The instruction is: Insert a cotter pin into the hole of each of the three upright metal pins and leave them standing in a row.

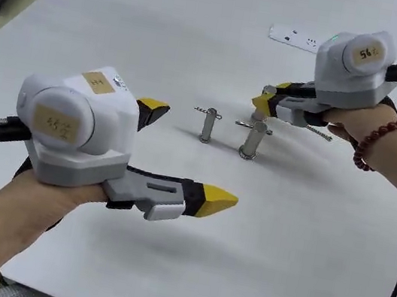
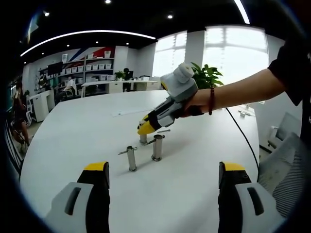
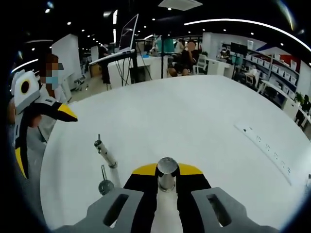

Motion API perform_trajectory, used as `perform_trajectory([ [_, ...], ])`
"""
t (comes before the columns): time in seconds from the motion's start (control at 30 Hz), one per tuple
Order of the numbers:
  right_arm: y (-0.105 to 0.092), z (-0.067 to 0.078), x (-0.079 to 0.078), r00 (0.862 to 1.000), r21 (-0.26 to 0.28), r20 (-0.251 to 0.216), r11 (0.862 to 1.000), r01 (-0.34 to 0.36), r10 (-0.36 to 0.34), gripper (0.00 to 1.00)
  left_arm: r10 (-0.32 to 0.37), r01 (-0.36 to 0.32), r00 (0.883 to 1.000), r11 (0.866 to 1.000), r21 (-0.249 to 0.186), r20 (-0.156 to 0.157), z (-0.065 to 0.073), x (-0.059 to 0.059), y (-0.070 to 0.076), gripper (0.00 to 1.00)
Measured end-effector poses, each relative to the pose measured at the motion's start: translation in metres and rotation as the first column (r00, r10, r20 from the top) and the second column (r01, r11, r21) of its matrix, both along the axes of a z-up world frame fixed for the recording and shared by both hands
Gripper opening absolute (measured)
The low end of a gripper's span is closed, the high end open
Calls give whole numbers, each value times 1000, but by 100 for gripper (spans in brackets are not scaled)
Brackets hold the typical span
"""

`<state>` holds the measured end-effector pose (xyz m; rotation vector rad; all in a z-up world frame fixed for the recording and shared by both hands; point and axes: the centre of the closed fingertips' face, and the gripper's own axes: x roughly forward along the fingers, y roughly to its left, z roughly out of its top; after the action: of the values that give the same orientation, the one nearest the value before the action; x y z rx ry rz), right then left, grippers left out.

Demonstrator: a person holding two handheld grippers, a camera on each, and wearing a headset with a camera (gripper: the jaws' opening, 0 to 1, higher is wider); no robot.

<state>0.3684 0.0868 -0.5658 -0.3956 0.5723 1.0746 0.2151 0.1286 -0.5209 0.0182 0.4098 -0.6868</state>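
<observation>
Two upright metal pins stand on the white table (image 1: 202,35). The nearer-left pin (image 1: 208,125) (image 2: 131,158) and the pin beside it (image 1: 252,139) (image 2: 157,147) each carry a cotter pin through the top. My right gripper (image 1: 263,103) (image 3: 166,182) is shut on a third metal pin (image 3: 166,168) (image 2: 143,138), just behind those two. A thin cotter pin (image 1: 320,133) shows under the right hand; I cannot tell whether it lies on the table. My left gripper (image 1: 186,153) (image 2: 164,169) hovers open and holds nothing, in front of the pins.
A white power strip (image 1: 293,36) (image 3: 265,145) lies at the far side of the table. Black cables trail from both grippers. Office desks, shelves and people are in the background beyond the table.
</observation>
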Motion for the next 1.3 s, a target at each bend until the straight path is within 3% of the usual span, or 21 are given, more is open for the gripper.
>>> perform_trajectory([
  [0.27, -33, 2, -11, 1000, -6, -9, 1000, 28, -28, 8, -10, 10, 1000, 1000, -2, 3, 0, -1, -2, 93],
  [0.63, -60, 2, -27, 999, -4, -25, 999, 48, -48, 8, -20, 20, 1000, 1000, 0, 2, -1, -3, -4, 93],
  [0.83, -67, 5, -45, 999, -7, -17, 999, 39, -39, 8, -23, 23, 1000, 1000, -1, 1, -1, -4, -5, 93],
  [0.97, -73, 3, -46, 999, -7, -22, 1000, 27, -27, 8, -26, 26, 1000, 1000, -2, 0, -2, -4, -5, 93],
  [1.3, -67, 1, -81, 999, 4, -41, 1000, -4, 4, 8, -31, 31, 999, 1000, -2, 9, 0, -5, -5, 93],
])
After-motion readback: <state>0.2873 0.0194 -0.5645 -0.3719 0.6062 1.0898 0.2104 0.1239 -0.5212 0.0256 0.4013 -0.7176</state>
